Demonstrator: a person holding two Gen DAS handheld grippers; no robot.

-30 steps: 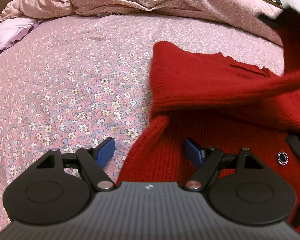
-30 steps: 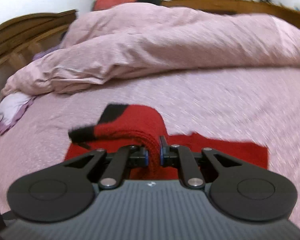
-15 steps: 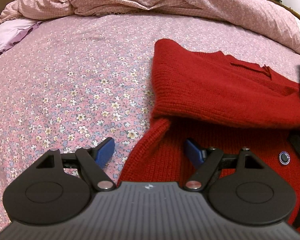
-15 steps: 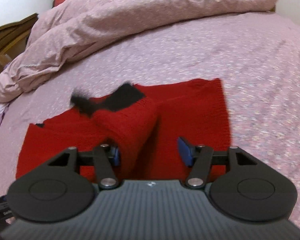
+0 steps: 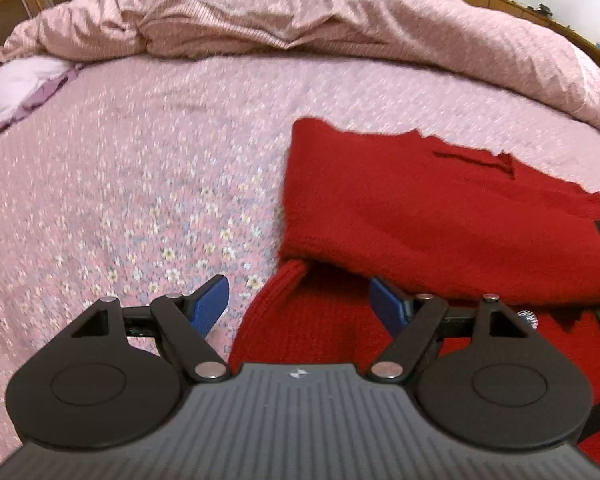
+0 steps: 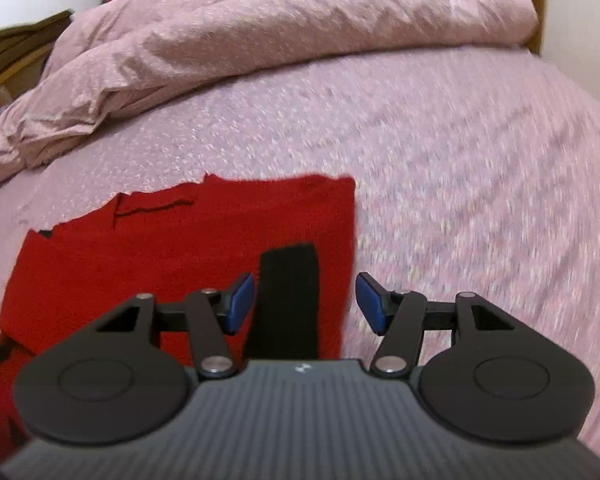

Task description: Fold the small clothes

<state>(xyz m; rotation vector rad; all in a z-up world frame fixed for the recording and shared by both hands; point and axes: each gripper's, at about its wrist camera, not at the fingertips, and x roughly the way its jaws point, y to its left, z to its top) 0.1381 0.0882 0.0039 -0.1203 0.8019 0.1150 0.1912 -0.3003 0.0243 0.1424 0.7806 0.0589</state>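
Note:
A red knit sweater lies flat on the floral bed sheet, one sleeve folded across its body. My left gripper hovers open over the sweater's near left edge; red knit shows below the gap and neither pad touches it. In the right wrist view the same sweater fills the left centre, and the sleeve's black cuff lies on top of it. My right gripper stands open above that cuff, its blue pads clear of the cloth on both sides.
A rumpled pink duvet is heaped along the far side of the bed. A white and purple pillow lies at the far left. A wooden bed frame rises behind the duvet. Bare sheet stretches right of the sweater.
My right gripper opened and let go of the sleeve, which now lies across the sweater with its black cuff flat. The right gripper drew back toward the sweater's right edge. The left gripper rose a little.

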